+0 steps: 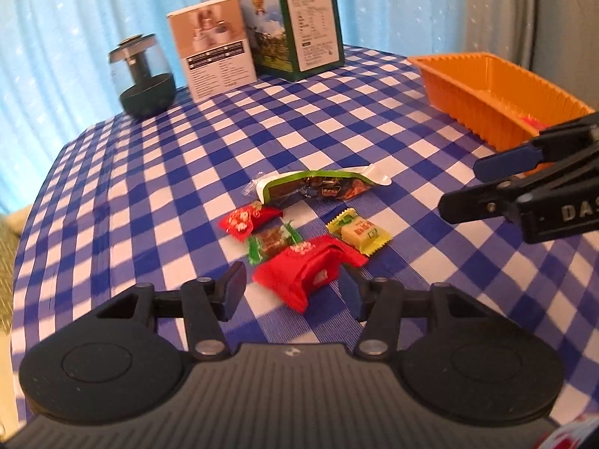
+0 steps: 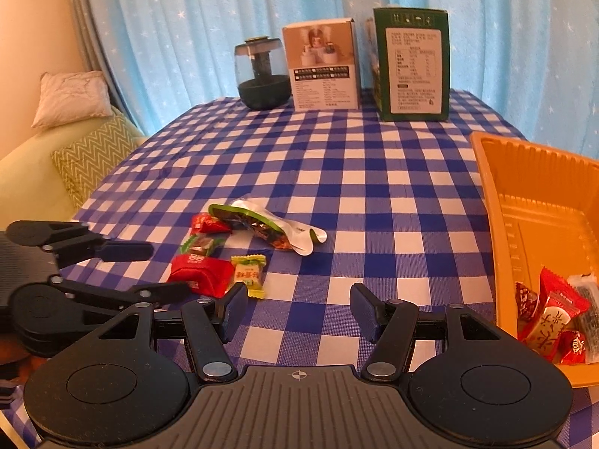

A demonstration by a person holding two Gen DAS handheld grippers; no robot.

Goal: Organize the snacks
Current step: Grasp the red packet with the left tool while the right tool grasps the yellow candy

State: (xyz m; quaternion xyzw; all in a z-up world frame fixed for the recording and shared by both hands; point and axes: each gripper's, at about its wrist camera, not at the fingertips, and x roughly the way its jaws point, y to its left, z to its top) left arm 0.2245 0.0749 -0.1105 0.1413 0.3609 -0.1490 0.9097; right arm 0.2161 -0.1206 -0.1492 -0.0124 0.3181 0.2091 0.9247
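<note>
Five snacks lie together on the checked cloth: a long green-and-white packet point(image 1: 314, 187) point(image 2: 262, 224), a small red candy point(image 1: 249, 219) point(image 2: 207, 223), a green candy point(image 1: 275, 243) point(image 2: 200, 244), a yellow candy point(image 1: 359, 234) point(image 2: 249, 275) and a big red packet point(image 1: 303, 277) point(image 2: 202, 273). My left gripper point(image 1: 294, 293) point(image 2: 164, 271) is open and low over the cloth. The big red packet sits at its fingertips, and I see no pad pressing on it. My right gripper point(image 2: 299, 310) point(image 1: 460, 187) is open to the right of the pile, with only cloth between its fingers.
An orange tray point(image 1: 468, 86) point(image 2: 490, 194) at the right holds several red packets point(image 2: 550, 314). At the table's far edge stand a dark glass jar point(image 1: 144, 75) point(image 2: 264, 75), a white box point(image 1: 213, 48) point(image 2: 324, 63) and a green box point(image 1: 310, 18) point(image 2: 411, 63). A sofa point(image 2: 75, 157) lies left.
</note>
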